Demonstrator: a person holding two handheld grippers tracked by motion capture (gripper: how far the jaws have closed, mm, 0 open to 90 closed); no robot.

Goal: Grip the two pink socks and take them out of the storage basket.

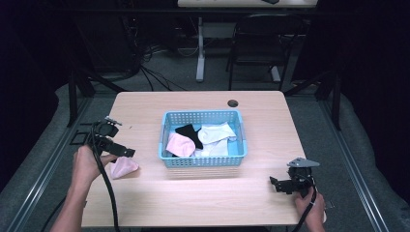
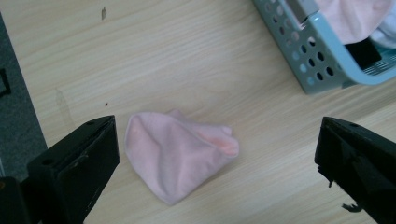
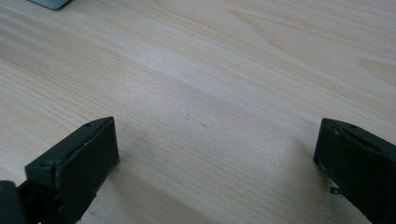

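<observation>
Left gripper (image 2: 217,154) hanging spread-jawed, empty, above pink sock (image 2: 177,151) lying on table (image 1: 145,104); right gripper (image 3: 217,154) sitting likewise agape, well apart.

High view overlooks the table (image 1: 203,193); both gripper views look closely down at its wood.

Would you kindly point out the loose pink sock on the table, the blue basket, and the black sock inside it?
loose pink sock (image 2: 175,156), left gripper view, middle of the folded fabric.
blue basket (image 1: 203,161), high view, its near wall.
black sock (image 1: 190,132), high view, centre of the dark fabric.
</observation>
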